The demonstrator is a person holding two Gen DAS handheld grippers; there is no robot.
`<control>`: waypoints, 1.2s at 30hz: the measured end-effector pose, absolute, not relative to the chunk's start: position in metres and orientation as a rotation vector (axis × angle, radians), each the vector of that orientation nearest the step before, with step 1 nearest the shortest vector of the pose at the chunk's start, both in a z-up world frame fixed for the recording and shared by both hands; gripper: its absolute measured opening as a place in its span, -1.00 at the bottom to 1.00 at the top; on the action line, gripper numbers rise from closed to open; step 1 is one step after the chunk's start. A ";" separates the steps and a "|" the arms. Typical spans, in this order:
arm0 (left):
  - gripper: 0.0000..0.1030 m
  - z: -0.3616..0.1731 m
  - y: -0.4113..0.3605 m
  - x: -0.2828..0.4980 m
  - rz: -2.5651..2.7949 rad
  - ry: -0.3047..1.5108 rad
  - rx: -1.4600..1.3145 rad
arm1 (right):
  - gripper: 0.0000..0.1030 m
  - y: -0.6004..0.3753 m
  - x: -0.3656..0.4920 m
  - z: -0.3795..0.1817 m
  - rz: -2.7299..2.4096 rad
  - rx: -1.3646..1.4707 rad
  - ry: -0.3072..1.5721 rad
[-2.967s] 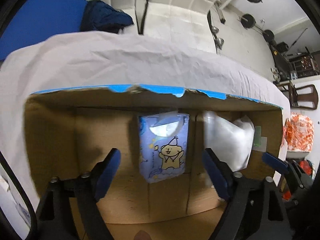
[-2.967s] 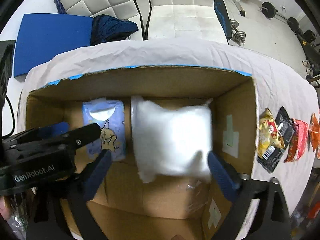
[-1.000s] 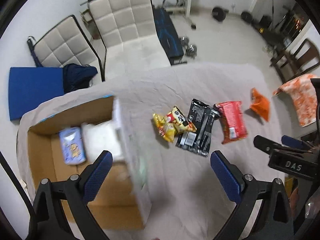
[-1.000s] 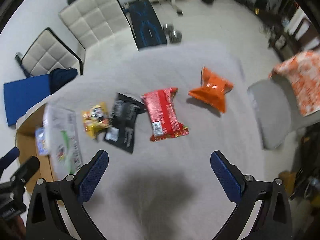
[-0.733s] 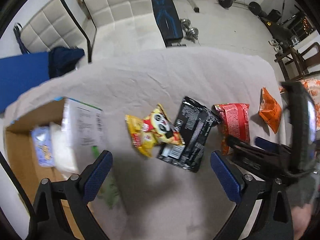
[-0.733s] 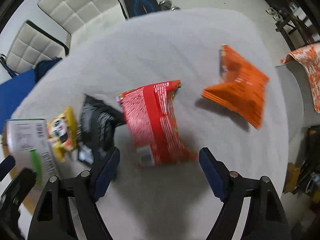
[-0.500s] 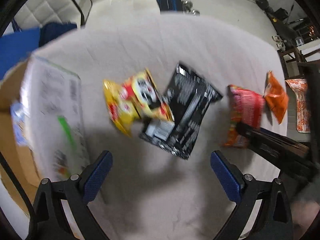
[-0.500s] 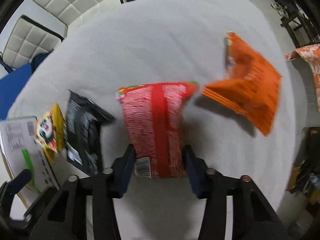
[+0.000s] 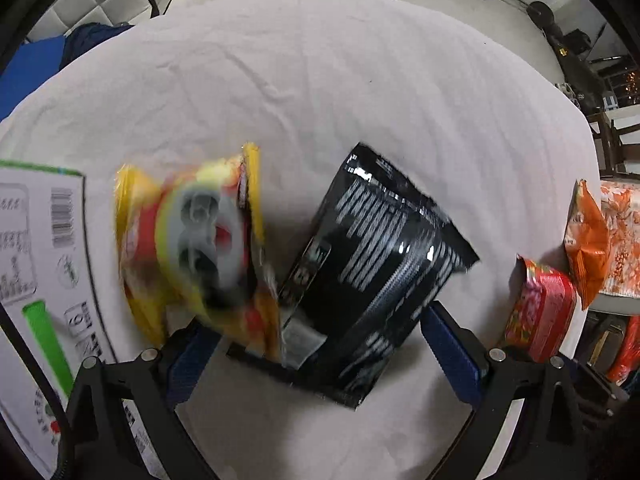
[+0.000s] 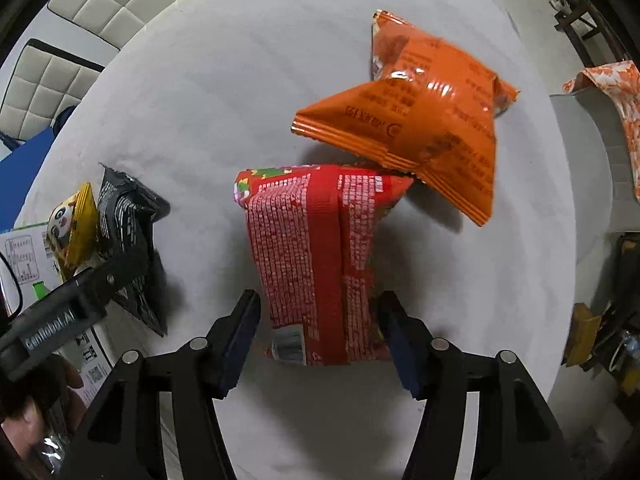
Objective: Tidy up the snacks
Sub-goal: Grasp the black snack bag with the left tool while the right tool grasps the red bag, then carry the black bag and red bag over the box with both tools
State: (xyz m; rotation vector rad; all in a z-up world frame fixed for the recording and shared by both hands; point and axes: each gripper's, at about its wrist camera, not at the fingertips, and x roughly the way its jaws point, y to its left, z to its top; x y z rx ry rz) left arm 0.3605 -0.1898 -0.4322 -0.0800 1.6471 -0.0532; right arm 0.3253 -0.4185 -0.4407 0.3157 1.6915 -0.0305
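Left wrist view: the left gripper (image 9: 316,340), jaws spread wide and just closing, straddles the overlapping yellow packet (image 9: 192,248) and black packet (image 9: 380,272); better to centre on one bag. Right wrist view: the right gripper (image 10: 320,332) brackets the red packet (image 10: 320,256), its jaws just reopening, narrow; whether the pads press it I cannot tell; squeeze gently.

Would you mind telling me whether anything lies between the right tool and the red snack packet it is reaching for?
Nothing visible does. The red snack packet already sits between the pads of the right tool, whose jaws have just been opening. The orange packet only overlaps the red packet's far corner, away from the tool.
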 end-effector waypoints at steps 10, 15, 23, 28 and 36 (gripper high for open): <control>0.05 -0.419 -0.218 0.347 -0.107 1.600 0.022 | -0.03 -0.405 0.323 -0.455 -0.080 0.208 1.702; 0.05 -0.418 -0.216 0.303 -0.095 1.637 0.060 | -0.04 -0.399 0.296 -0.457 -0.039 0.183 1.750; 0.06 -0.430 -0.206 0.235 -0.100 1.712 0.103 | -0.03 -0.398 0.237 -0.465 -0.038 0.163 1.796; 0.12 -0.431 -0.219 0.234 -0.110 1.690 0.162 | -0.02 -0.394 0.231 -0.470 -0.048 0.135 1.799; 0.09 -0.432 -0.222 0.233 -0.133 1.710 0.179 | 0.00 -0.388 0.233 -0.473 -0.073 0.127 1.789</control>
